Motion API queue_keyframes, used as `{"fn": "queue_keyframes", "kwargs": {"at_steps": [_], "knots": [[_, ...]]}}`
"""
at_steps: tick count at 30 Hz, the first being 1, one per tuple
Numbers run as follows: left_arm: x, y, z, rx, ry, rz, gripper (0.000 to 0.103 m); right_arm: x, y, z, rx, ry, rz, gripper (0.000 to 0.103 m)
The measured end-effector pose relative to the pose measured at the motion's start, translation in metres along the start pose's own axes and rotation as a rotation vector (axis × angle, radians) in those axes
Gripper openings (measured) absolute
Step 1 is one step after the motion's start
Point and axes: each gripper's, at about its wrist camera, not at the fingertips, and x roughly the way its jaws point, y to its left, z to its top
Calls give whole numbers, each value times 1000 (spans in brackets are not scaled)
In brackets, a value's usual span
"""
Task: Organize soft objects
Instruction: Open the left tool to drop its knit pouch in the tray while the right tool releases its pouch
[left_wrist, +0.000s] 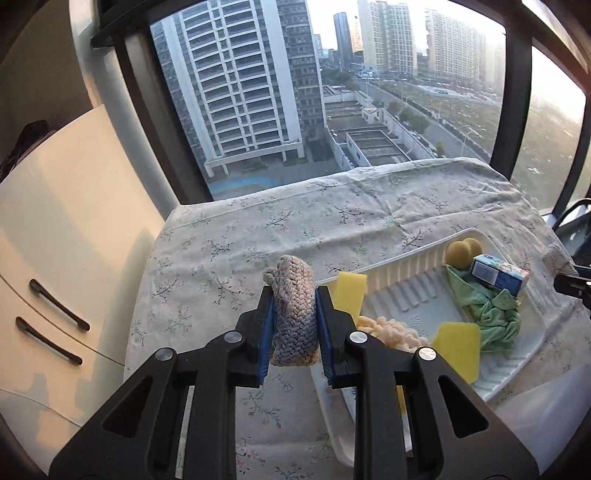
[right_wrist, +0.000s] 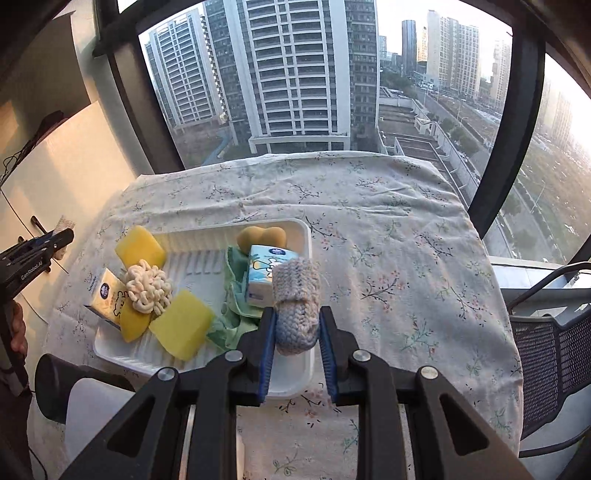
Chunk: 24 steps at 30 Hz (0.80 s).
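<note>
A grey knitted roll (left_wrist: 293, 314) is pinched between the blue-padded fingers (left_wrist: 267, 332) of the left gripper (left_wrist: 294, 295) and is held above the floral-clothed desk (left_wrist: 229, 258), just left of the white tray (left_wrist: 406, 266). A second knitted roll (right_wrist: 297, 306) is pinched by the fingers (right_wrist: 267, 350) of the right gripper (right_wrist: 297, 310) above the tray's (right_wrist: 122, 354) near right corner.

Relative to the tray, the contents are arranged as follows: two yellow sponges (right_wrist: 181, 325) and a yellow tissue pack (right_wrist: 107, 295) at the near left, a cream cord bundle (right_wrist: 147, 288) lying on them, a third sponge (right_wrist: 139, 246) at the far left rim, a green cloth (right_wrist: 236, 295) at the centre, a blue tissue pack (right_wrist: 267, 275) resting on it, and a tan heart-shaped sponge (right_wrist: 261, 236) at the far rim. Beyond the tray, bare cloth is seen up to the window (right_wrist: 295, 74).
</note>
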Motion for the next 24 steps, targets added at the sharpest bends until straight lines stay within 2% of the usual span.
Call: {"fn": "queue_keyframes", "kwargs": {"at_steps": [4,8,13,16,20,22,24], "knots": [[18,-44,13,148,39,-62,20,20,8,6,-27,70,19,25],[46,-73,19,236,128,-177,20,30,11,4,-29,117,123,25],[75,-108,12,406,188,-203,20,49,14,2,-25,194,255,25],[85,-123,3,485,215,-221,20,61,21,-1,-46,223,258,24],[100,-135,-2,523,297,-281,21,69,28,-3,-64,227,263,24],[108,-137,0,499,357,-282,22,73,30,-3,-59,242,255,24],[110,-135,2,473,384,-286,22,74,33,-3,-69,243,248,24]]}}
